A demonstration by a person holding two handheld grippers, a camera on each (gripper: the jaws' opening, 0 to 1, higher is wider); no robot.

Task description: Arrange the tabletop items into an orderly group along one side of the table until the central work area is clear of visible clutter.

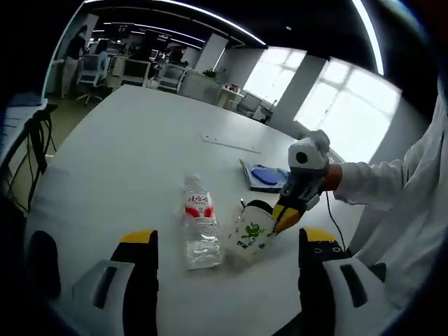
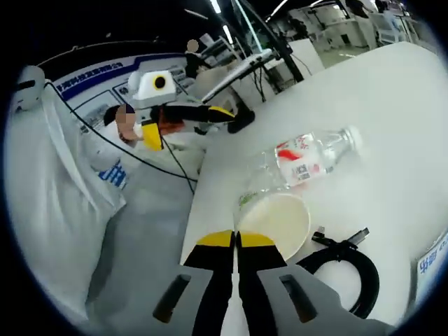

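The blue-printed card (image 2: pixel 432 264) is cut off at the picture's edge, its print too small to read.

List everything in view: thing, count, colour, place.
water bottle: 1, clear with red label, lying on table centre
paper cup: 1, white with green print, beside bottle, rim pinched by right gripper
blue pad: 1, behind cup
black cable loop: 1, right of cup
table: 1, white
left gripper: 1, yellow-tipped fingers, open, short of bottle
right gripper: 1, shut on cup rim
person's sleeve: 1, white, right
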